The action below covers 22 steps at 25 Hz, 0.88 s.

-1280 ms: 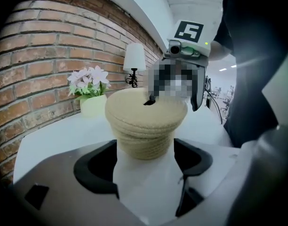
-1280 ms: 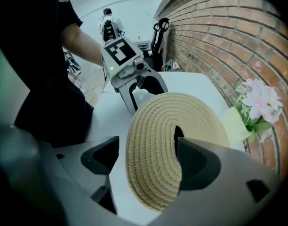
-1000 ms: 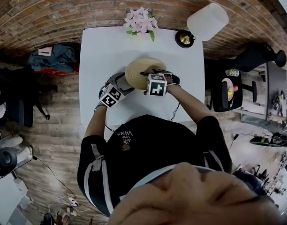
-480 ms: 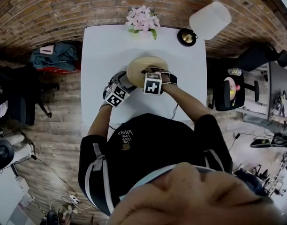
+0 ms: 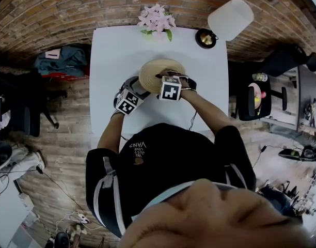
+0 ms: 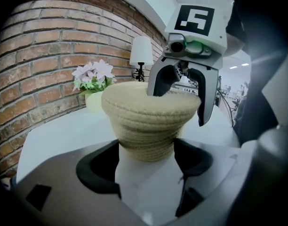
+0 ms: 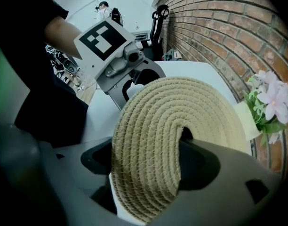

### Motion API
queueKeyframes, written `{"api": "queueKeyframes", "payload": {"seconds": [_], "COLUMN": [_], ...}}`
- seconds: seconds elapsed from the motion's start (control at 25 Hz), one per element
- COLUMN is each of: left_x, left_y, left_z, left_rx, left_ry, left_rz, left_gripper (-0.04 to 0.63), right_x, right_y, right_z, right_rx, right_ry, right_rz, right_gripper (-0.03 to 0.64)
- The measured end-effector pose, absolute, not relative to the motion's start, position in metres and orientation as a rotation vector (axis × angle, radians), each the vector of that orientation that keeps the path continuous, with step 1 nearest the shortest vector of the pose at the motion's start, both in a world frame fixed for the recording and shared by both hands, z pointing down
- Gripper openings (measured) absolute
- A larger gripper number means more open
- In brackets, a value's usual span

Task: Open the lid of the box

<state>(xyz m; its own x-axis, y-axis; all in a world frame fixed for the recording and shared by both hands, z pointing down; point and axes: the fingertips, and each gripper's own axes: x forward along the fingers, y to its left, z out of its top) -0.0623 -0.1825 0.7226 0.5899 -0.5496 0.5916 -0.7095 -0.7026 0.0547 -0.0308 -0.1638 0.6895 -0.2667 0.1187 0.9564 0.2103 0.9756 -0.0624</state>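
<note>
A round woven rope box (image 5: 157,74) with its coiled lid (image 7: 181,112) stands mid-table in the head view. My left gripper (image 5: 139,88) is at its near-left side, shut on the box body (image 6: 146,135), which fills the gap between the jaws. My right gripper (image 5: 167,78) reaches over the near-right rim. It is shut on the lid, with one jaw over the lid's top and the other under its edge (image 7: 148,173). In the left gripper view the right gripper (image 6: 181,95) straddles the lid's top. No gap shows between lid and box.
The white table (image 5: 111,50) holds a pot of pink flowers (image 5: 157,20) at the far edge and a lamp (image 5: 227,18) at the far right corner. A bag (image 5: 60,62) lies on the wooden floor to the left. An office chair (image 5: 253,99) stands on the right.
Both grippers stay on the box. The left gripper has edged slightly closer to the box body; the lid's position looks unchanged.
</note>
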Motion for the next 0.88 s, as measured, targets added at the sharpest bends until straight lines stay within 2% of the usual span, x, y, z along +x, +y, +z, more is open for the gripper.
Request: {"api": "queueKeyframes", "payload": {"seconds": [0.88], "left_x": [-0.064], "left_y": [-0.18], "left_z": [0.726], "left_rx": [2.463], "left_ry": [-1.023], "left_rz": [0.826], "left_gripper": [0.367], "right_x": [-0.023], "right_y": [-0.181], "right_z": [0.619], "right_rx": [0.163], "right_ry": [-2.273], "right_rz": [0.138], "right_gripper": [0.356]}}
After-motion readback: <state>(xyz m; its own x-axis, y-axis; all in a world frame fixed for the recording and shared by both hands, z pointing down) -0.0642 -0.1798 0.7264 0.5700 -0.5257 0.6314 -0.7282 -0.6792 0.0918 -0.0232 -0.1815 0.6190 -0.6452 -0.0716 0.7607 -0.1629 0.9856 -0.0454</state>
